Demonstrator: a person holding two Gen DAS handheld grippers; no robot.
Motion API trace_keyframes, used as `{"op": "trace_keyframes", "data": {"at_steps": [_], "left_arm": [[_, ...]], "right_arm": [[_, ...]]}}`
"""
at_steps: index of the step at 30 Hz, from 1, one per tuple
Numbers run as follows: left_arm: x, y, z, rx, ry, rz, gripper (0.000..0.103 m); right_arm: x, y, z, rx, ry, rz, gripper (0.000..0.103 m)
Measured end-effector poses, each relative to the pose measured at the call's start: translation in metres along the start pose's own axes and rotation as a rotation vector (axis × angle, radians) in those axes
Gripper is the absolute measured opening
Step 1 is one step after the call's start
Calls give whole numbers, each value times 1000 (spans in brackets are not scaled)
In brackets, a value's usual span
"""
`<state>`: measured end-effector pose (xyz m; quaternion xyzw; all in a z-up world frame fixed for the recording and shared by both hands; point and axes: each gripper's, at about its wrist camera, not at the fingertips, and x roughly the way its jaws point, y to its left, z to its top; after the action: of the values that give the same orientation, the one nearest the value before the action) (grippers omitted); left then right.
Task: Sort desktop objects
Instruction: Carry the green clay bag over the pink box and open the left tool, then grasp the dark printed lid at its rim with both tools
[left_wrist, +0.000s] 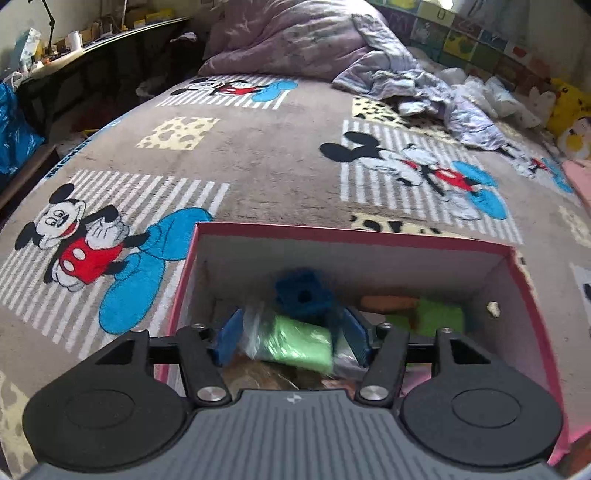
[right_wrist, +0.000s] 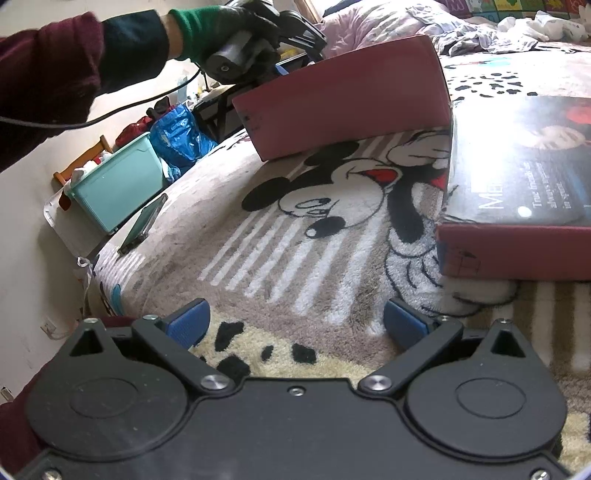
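The left gripper (left_wrist: 291, 332) is held over the open red box (left_wrist: 532, 314), its jaws spread around a green packet in clear wrap (left_wrist: 295, 341), judged a release or a pick inside the box; whether the pads touch it cannot be told. One blue perforated block (left_wrist: 303, 293) lies at twelve o'clock of the packet, one orange item (left_wrist: 388, 302) and one green item (left_wrist: 441, 317) at two o'clock. The right gripper (right_wrist: 295, 326) hangs above the Mickey Mouse blanket (right_wrist: 258, 229), jaws spread and holding nothing, presumably kept free for the next object. One box lid (right_wrist: 517, 177) lies at two o'clock, one phone (right_wrist: 144, 223) at ten o'clock.

Fuzzy pile blanket (right_wrist: 280, 258); matt cardboard box (left_wrist: 354, 254); glossy lid (right_wrist: 524, 162).
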<state>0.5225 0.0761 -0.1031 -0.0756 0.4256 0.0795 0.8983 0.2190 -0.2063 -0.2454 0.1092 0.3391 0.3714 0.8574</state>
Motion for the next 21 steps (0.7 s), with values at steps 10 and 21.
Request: {"op": "trace_keyframes", "data": {"at_steps": [10,21], "left_arm": [[-87,-10,-49,30,-112,-179,58],[-142,-28,-156,96,-141,-420,70]], "right_arm": [[-11,-27,4,226,-59,99,102],[-72,-31,8,321,-191,37,102]]}}
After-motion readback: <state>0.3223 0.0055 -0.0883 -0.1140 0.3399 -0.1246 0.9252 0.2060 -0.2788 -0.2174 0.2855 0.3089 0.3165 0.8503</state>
